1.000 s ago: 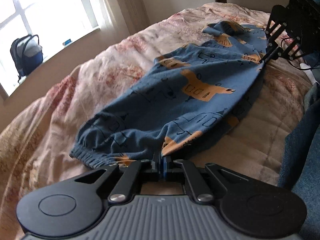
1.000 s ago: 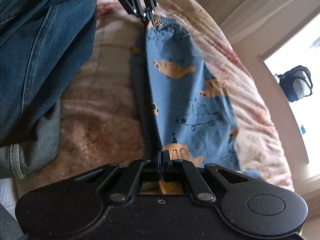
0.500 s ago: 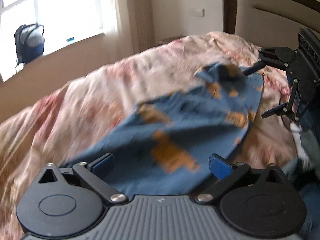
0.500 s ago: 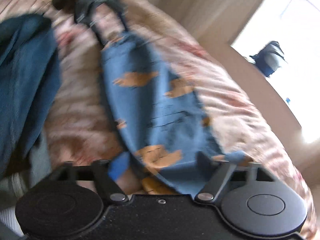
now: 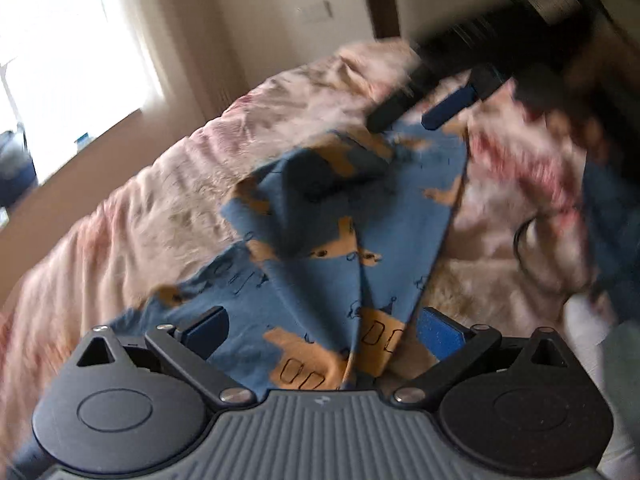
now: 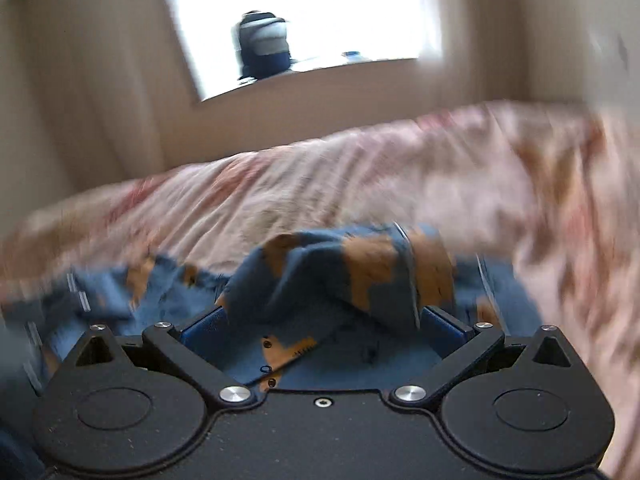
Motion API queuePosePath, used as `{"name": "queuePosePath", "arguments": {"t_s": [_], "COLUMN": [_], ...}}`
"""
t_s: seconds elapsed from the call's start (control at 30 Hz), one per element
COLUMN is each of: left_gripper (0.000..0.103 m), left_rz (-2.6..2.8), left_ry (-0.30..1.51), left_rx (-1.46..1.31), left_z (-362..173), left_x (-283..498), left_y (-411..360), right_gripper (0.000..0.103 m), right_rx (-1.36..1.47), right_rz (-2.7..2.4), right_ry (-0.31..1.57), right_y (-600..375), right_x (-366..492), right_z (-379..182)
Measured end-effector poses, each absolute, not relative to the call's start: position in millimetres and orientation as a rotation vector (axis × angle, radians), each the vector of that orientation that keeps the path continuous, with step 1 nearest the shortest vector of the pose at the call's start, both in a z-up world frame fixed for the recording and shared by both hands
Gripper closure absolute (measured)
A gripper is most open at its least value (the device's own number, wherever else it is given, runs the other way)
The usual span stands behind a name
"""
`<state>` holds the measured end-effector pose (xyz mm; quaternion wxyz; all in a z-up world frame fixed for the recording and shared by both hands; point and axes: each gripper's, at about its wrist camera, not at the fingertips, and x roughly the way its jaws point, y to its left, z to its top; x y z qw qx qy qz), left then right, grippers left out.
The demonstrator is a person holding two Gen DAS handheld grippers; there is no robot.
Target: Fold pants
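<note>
The blue pants [image 5: 320,248] with orange car prints lie crumpled and creased on the floral bedspread [image 5: 160,208]. My left gripper [image 5: 322,330] stands open over their near end, and the cloth lies loose between its blue pads without being pinched. At the pants' far end hovers my right gripper [image 5: 416,114], blurred. In the right wrist view the right gripper [image 6: 324,326] has its jaws opening wide. A bunched fold of the pants [image 6: 320,276] rises between the pads, which do not press on it.
The bedspread [image 6: 360,168] runs to a beige wall under a bright window. A dark backpack [image 6: 262,46] sits on the sill. Blue denim clothing [image 5: 612,208] and a dark cable [image 5: 524,240] lie to the right. A dark wooden headboard post [image 5: 380,0] stands behind.
Both grippers were shut on the pants' edge and have opened and let go. The stretched pants have slumped into folds. The right view has rolled round to face the window.
</note>
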<state>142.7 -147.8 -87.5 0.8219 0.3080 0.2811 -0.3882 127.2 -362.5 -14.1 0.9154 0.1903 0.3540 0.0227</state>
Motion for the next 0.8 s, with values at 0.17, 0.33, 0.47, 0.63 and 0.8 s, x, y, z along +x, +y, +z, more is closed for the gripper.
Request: {"name": "queuePosePath", "arguments": {"t_s": [0.17,0.33,0.47,0.63,0.8], "left_gripper": [0.003,0.016,0.028,0.036,0.035], "left_rz": [-0.854,-0.894,-0.923,-0.905,-0.901], "left_ry": [0.578,0.540,0.542,0.594,0.621], "left_rx": [0.700,0.754,0.795,0.784,0.758], "left_z": [-92,-93,-100,-104,-100], "left_x": [138,137,139,146,148], "left_y": [-162,-179,-190,-195,-192], "right_gripper": [0.001,0.005,0.016,0.029,0.035], "right_rx": [0.724,0.911,0.924,0.935,0.974], "right_rz": [0.049,0.060,0.011,-0.027,-0.041], "right_ry": [0.781,0.761,0.755,0.792,0.767], "right_y": [-408,-433,-441,-444,-448], "right_x": [131,136,139,147,151], "right_z": [-47,-64,-67,-78,-84]}}
